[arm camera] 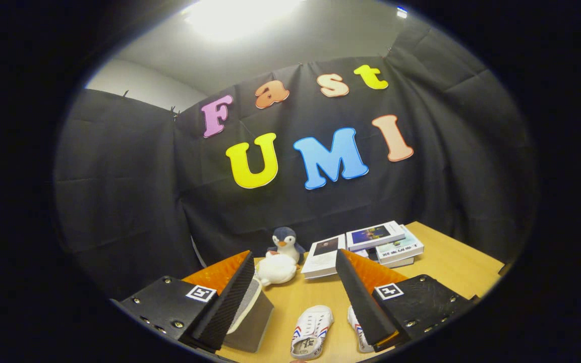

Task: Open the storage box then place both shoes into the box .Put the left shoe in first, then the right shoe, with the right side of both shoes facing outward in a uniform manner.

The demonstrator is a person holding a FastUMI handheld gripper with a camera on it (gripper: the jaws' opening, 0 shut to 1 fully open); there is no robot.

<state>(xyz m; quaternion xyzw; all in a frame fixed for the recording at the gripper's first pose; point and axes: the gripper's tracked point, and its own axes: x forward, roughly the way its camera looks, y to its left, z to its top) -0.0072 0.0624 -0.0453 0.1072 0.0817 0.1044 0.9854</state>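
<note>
The hand-held gripper (295, 302) hovers above the table (452, 262) with its fingers spread wide and nothing between them, which suits a tool that has not yet committed to a grasp. The storage box (252, 317), a grey container with a pale rim, sits just by the left finger and partly behind it; whether its lid is on or off cannot be told, because the finger covers most of the top. It likely needs opening before anything else, so the box is the natural first target.

To the right of the box, one white shoe (312, 331) with red and blue stripes lies flat on the table, in the gap between the fingers. The second shoe (357, 327) lies further right of the box, mostly hidden by the right finger. Which is left and which is right I cannot tell.

Beyond the box, toward the booth wall, sit a plush penguin (285, 243) and a white soft toy (276, 268), with a stack of books (371, 244) to their right. These stand well apart from the box and should not hinder reaching it.
</note>
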